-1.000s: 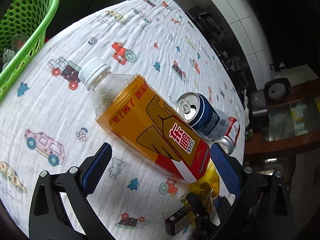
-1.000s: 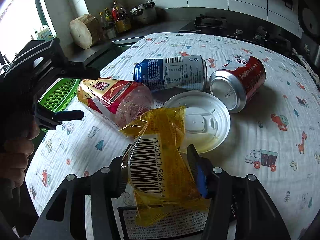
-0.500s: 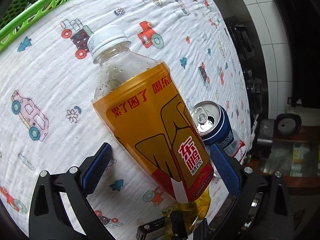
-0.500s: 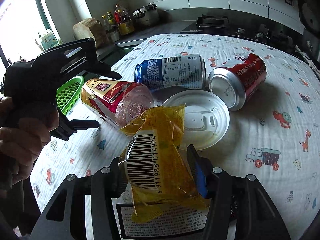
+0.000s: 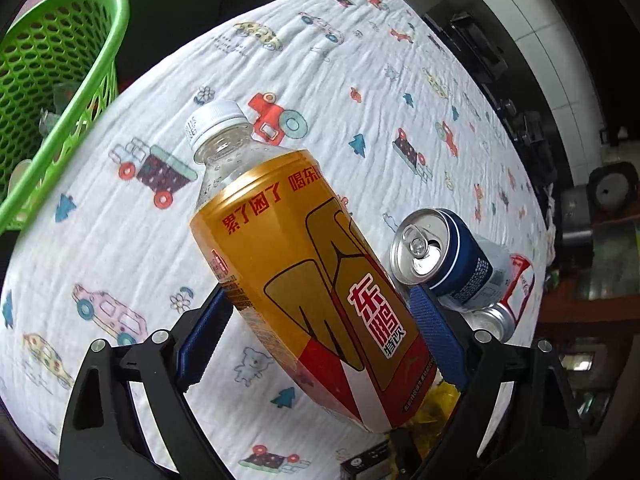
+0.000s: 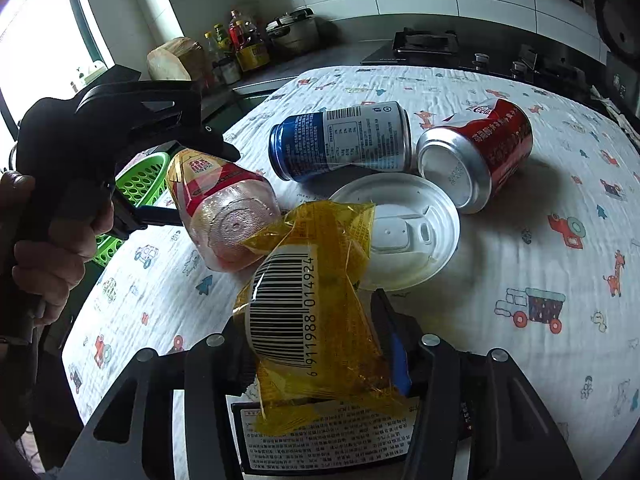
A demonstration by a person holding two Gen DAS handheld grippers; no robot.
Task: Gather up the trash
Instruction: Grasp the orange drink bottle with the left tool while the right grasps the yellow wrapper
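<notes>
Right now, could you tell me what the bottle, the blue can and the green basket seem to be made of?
Bottle: clear plastic by its see-through neck, under a glossy printed sleeve. Blue can: metal, likely aluminium, going by its bright silver pull-tab end. Green basket: moulded plastic, smooth-rimmed with perforated walls.

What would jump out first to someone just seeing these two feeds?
The big orange-labelled bottle lying on the cartoon-print cloth, with the left hand-held gripper closing around its body. Next, the crinkled yellow wrapper with its bold barcode, pinched in the right hand-held gripper. Behind it lie a blue can and a dented red can.
</notes>
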